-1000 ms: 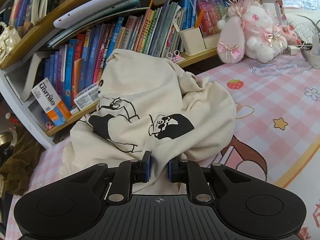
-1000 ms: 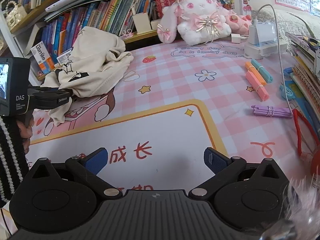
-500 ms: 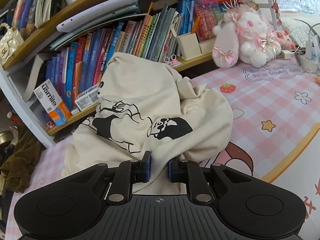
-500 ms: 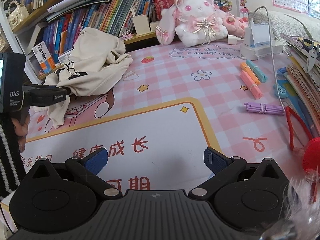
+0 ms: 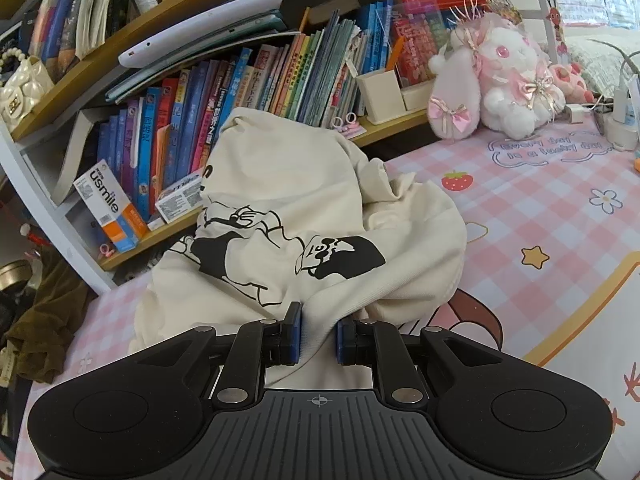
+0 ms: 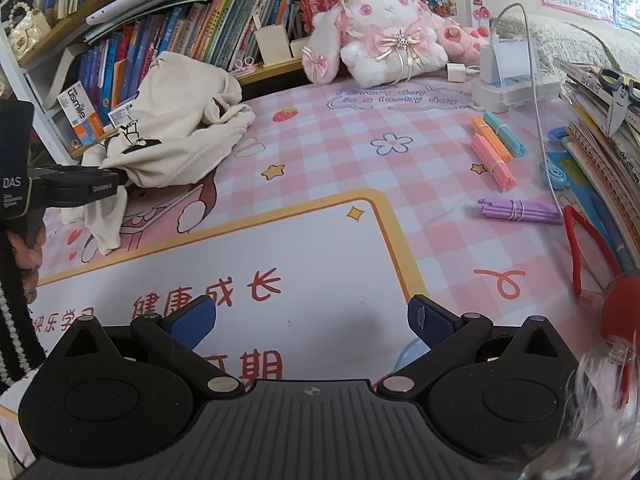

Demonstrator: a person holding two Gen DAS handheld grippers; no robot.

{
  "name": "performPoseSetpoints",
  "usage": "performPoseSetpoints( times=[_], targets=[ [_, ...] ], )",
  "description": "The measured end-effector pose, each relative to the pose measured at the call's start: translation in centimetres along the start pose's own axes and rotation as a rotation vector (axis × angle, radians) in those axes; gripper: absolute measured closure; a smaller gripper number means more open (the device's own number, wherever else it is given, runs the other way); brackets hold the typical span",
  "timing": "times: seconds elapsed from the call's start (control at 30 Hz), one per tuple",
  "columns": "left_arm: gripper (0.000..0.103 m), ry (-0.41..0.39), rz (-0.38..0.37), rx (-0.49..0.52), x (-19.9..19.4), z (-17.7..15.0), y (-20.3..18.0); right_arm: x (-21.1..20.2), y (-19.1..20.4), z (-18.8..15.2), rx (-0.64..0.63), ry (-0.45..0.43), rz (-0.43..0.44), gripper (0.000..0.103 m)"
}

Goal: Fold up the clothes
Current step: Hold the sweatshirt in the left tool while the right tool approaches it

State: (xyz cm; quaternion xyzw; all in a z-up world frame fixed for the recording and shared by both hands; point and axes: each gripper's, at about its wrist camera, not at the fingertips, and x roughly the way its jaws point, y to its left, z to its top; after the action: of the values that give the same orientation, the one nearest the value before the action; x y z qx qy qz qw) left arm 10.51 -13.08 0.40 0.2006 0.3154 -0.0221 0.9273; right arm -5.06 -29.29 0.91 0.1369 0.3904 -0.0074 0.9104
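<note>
- Cream sweatshirt (image 5: 304, 216) with black cartoon print lies crumpled in a heap at the back-left of the pink checked desk mat (image 5: 552, 208), leaning against the low bookshelf (image 5: 248, 92); not spread, no fold made yet.
- Left gripper (image 5: 318, 338): jaws clenched on a bunched edge of the sweatshirt, cloth pinched between the blue pads (image 5: 294, 332). In the right wrist view the same gripper (image 6: 116, 182) sits at the near edge of the heap with a flap of cloth hanging below it.
- Right gripper (image 6: 312, 316): jaws released wide, nothing between them, hovering over the white panel of the mat, well apart from the garment.
- Step, as I read it: very start, one edge secured, garment to be dragged out of the heap onto the clear mat area for flattening.
- Next move likely needs the right gripper to travel left to the heap and take a second edge or corner, then both to pull apart and lay the cloth flat.
- Watch-outs: plush rabbit (image 6: 384, 32), marker bundles (image 6: 496, 152) and charger cable (image 6: 532, 80) sit on the right side of the mat; spreading should stay toward the white panel.
- Which part of the garment is pinched (hem, sleeve, side) — cannot tell, too bunched.
</note>
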Motion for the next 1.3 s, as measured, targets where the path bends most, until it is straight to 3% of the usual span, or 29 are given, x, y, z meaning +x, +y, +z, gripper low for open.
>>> performPoseSetpoints(
  times=[0.73, 0.9, 1.1, 1.3],
  targets=[
    [0.088, -0.008, -0.009, -0.021, -0.8, -0.4, 0.7, 0.1, 0.9, -0.2, -0.009, 0.004, 0.003, 0.000],
    [0.089, -0.042, -0.020, -0.056, -2.1, -0.3, 1.5, 0.3, 1.3, 0.2, -0.013, -0.002, -0.003, 0.000],
    [0.089, -0.087, -0.045, -0.112, -4.2, -1.0, 3.5, 0.5, 3.8, 0.2, -0.070, -0.007, 0.004, 0.000],
    [0.090, -0.154, -0.116, -0.146, -6.9, -1.6, 6.2, 0.6, 7.9, -0.9, -0.090, -0.008, -0.010, 0.000]
  ],
)
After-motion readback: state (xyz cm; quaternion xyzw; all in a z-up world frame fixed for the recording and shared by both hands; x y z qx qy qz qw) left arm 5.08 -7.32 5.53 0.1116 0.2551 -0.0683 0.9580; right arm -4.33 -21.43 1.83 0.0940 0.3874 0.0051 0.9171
